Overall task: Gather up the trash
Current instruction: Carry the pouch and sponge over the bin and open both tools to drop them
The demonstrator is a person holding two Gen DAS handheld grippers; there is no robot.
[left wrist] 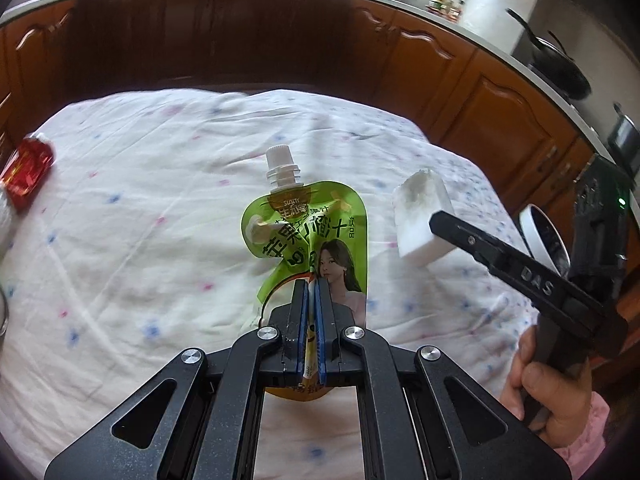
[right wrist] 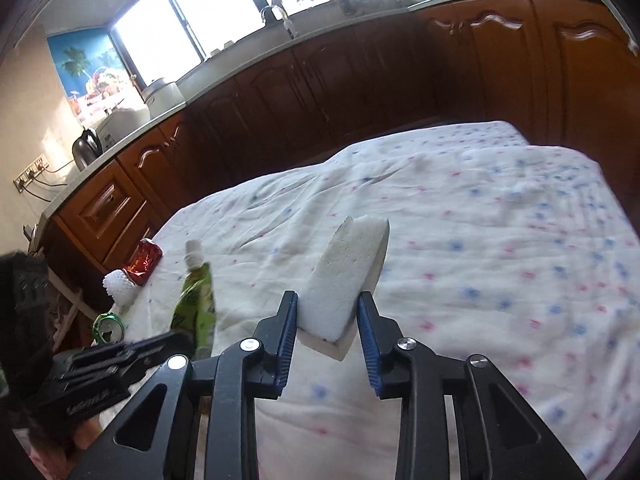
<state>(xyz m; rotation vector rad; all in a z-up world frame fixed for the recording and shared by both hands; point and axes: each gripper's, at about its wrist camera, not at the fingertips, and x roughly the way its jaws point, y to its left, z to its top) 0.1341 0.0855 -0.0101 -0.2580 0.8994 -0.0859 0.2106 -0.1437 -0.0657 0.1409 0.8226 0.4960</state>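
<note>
L gripper (left wrist: 311, 292) clamps green pouch (left wrist: 316, 236), spout pointing away — R gripper (right wrist: 327, 312) open w/ foam block (right wrist: 346, 276) lengthwise between.

The left wrist fisheye looks forward along its own fingers, close above the flower-print cloth (left wrist: 140, 208), facing the brown cabinets (left wrist: 420, 64), with the green drink pouch (left wrist: 316, 232) right at the lens and the right gripper (left wrist: 440, 220) entering from its right edge. The right wrist fisheye sits equally low and near, angled toward the window (right wrist: 192, 24) and sink counter, with the left gripper (right wrist: 176, 340) at its left edge. Both views share the cloth, pouch, white foam block (right wrist: 344, 276), red wrapper (right wrist: 145, 260) and cabinets.
</note>
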